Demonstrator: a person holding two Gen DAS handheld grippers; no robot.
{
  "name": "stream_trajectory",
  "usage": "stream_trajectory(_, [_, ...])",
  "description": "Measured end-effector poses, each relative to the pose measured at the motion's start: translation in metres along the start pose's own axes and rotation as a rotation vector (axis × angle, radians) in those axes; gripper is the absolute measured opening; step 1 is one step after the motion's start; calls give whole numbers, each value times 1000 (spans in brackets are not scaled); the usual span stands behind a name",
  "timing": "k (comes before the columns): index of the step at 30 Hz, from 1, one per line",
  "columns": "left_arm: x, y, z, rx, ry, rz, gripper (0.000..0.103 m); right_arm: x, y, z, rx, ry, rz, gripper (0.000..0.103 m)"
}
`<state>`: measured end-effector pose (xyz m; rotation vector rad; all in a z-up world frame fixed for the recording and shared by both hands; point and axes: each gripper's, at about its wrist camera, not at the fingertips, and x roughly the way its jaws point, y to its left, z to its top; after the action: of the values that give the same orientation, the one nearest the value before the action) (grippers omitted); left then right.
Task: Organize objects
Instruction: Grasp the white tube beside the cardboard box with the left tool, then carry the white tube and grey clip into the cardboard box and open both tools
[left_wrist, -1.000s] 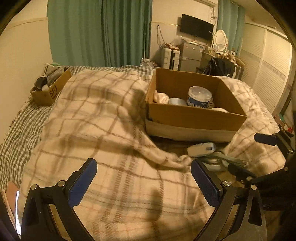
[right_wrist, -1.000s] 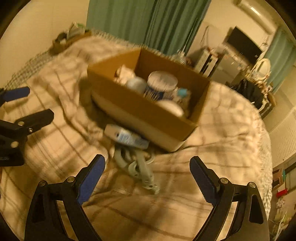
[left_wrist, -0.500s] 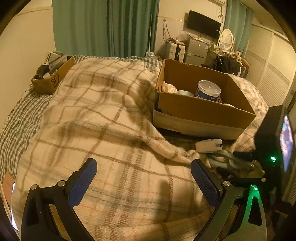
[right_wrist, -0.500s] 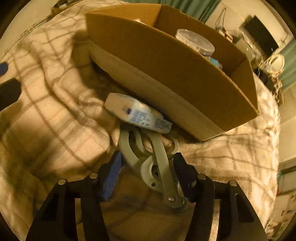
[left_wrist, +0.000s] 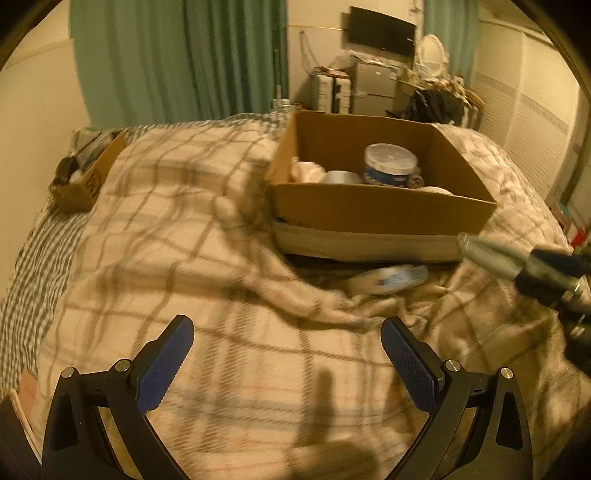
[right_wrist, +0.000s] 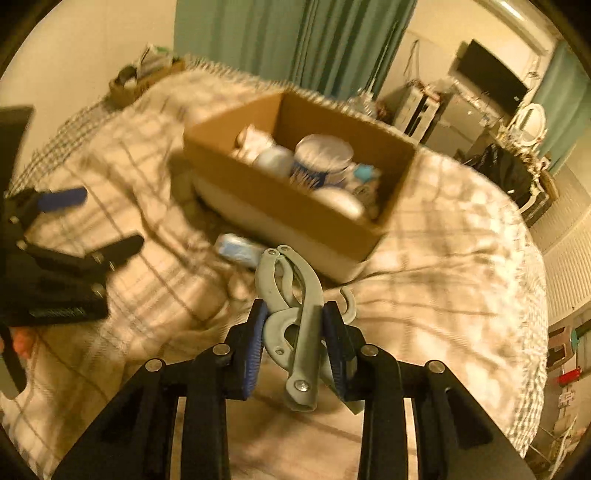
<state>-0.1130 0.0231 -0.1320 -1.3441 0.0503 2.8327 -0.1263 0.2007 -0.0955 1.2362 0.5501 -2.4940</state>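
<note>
My right gripper (right_wrist: 295, 332) is shut on a grey metal plier-like tool (right_wrist: 295, 295) and holds it above the plaid blanket, short of the cardboard box (right_wrist: 280, 206). The tool's tip also shows in the left wrist view (left_wrist: 487, 254), at the right. The open box (left_wrist: 376, 214) holds a disc spindle (left_wrist: 389, 164), a white cloth and some round items. A pale blue-and-white packet (left_wrist: 388, 278) lies on the blanket in front of the box, and shows in the right wrist view (right_wrist: 236, 251). My left gripper (left_wrist: 288, 354) is open and empty over the blanket.
A small cardboard box (left_wrist: 85, 173) of odds and ends sits at the bed's far left. Green curtains (left_wrist: 177, 59), a TV and cluttered furniture stand behind the bed. The blanket (left_wrist: 184, 258) is rumpled into folds beside the big box.
My right gripper closed on the grey tool and lifted it off the blanket, toward the box. The left gripper stayed open, with only slight movement.
</note>
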Motion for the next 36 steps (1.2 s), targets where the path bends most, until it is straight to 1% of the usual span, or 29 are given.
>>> stream_trajectory(2, [4, -9, 5, 12, 9, -24, 103, -10, -10, 8, 10, -21, -11, 30])
stream_trajectory(5, [17, -26, 14, 37, 27, -57, 103, -14, -19, 10, 18, -30, -27, 30])
stream_trajectory(7, [31, -38, 20, 60, 42, -63, 103, -14, -25, 8, 26, -33, -23, 30])
stream_trajectory(11, [56, -54, 27, 54, 97, -70, 103, -9, -35, 2, 44, -37, -21, 30])
stream_trajectory(15, [79, -72, 29, 88, 117, -76, 102, -4, -43, -1, 58, -37, 17, 30])
stream_trajectory(17, [93, -76, 31, 86, 137, -75, 97, -1, -45, -2, 60, -37, 27, 30])
stream_trajectory(18, [99, -76, 31, 76, 151, -85, 92, 0, -46, -3, 61, -36, 32, 30])
stream_trajectory(19, [104, -77, 31, 65, 165, -107, 83, 2, -47, -4, 63, -33, 38, 30])
stream_trajectory(20, [109, -78, 30, 63, 184, -126, 77, 4, -48, -5, 64, -28, 42, 30])
stream_trajectory(21, [112, -80, 27, 82, 196, -106, 70, 5, -48, -6, 67, -25, 44, 30])
stream_trajectory(22, [112, -82, 25, 100, 195, -85, 63, 7, -48, -7, 69, -23, 43, 30])
stream_trajectory(25, [105, -80, 24, 106, 188, -98, 54, 9, -47, -8, 73, -19, 40, 30])
stream_trajectory(28, [92, -77, 22, 104, 176, -108, 47, 5, -43, -8, 69, -23, 24, 30])
stream_trajectory(30, [76, -75, 21, 102, 149, -129, 46, -3, -40, -8, 68, -32, 22, 29])
stream_trajectory(33, [49, -75, 21, 127, 114, -189, 44, -12, -36, -6, 54, -34, 17, 28])
stream_trajectory(36, [22, -76, 21, 156, 73, -177, 44, -20, -31, -5, 46, -30, 21, 28])
